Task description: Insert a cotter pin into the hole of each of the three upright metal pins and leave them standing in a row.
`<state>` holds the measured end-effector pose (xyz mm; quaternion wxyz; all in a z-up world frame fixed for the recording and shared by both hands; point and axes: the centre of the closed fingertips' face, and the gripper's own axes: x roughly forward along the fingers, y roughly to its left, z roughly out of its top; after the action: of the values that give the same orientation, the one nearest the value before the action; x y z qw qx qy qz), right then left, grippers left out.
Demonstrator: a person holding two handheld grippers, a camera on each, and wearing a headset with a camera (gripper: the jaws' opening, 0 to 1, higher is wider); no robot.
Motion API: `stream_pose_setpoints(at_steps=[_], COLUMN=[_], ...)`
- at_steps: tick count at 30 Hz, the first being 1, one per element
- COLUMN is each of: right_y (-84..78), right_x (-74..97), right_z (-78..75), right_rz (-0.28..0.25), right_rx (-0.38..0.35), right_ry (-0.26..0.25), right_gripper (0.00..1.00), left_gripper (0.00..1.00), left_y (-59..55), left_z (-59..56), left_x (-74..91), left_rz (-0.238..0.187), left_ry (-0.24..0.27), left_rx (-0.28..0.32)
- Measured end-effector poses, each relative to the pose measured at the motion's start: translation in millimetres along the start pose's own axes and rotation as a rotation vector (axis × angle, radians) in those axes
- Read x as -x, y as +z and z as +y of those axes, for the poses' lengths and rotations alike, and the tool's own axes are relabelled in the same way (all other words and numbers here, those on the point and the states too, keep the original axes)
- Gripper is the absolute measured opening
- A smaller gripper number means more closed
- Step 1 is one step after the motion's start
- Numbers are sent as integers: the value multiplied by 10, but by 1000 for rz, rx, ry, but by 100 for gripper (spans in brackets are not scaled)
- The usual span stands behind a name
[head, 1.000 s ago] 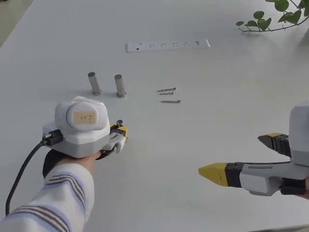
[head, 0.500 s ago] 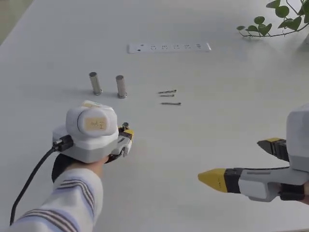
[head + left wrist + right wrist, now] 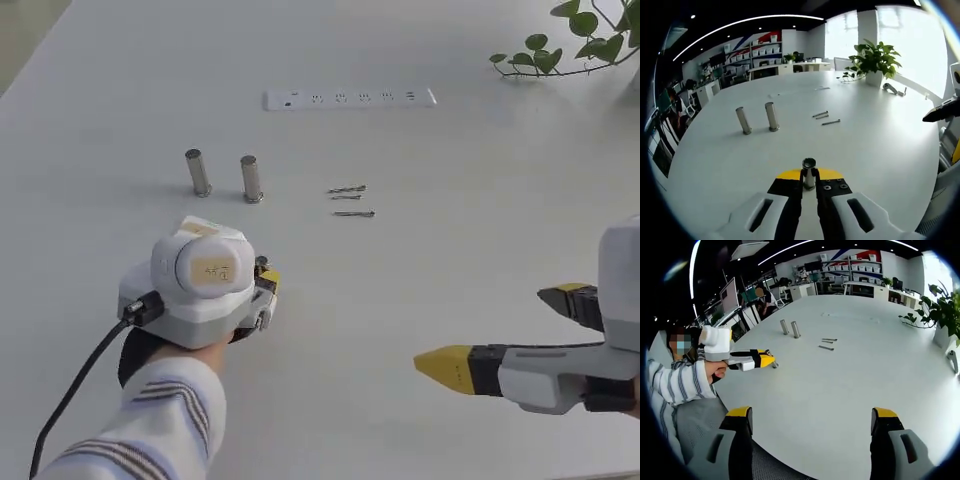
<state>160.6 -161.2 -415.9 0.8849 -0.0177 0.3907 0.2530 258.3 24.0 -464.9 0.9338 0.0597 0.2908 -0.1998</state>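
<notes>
My head view looks down at the table (image 3: 420, 330); both gripper views skim low across it, sharing two upright metal pins (image 3: 772, 116).

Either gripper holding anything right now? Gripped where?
Left gripper is shut on one upright metal pin, clamped across its shaft, top end poking above the jaws. Right gripper is open and empty.

Smooth brushed metal pins (image 3: 198, 172) on matt white table (image 3: 420, 280)
</notes>
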Motion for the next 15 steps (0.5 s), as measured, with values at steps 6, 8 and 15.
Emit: stream_pose_setpoints(at_steps=[6,8,15], right_y=[9,8,15], right_x=[-1,-4,-5], right_z=[16,28,47], right_rz=[-5,-5,-5], right_rx=[4,4,7], right_ry=[7,11,17], right_gripper=[97,97,97], left_gripper=[28,35,65], left_y=[113,188,260], left_z=[-35,-43,-190], left_x=[34,61,166], left_rz=[-61,-82,-108], left_ry=[-42,-59,-190], left_rx=[35,35,-30])
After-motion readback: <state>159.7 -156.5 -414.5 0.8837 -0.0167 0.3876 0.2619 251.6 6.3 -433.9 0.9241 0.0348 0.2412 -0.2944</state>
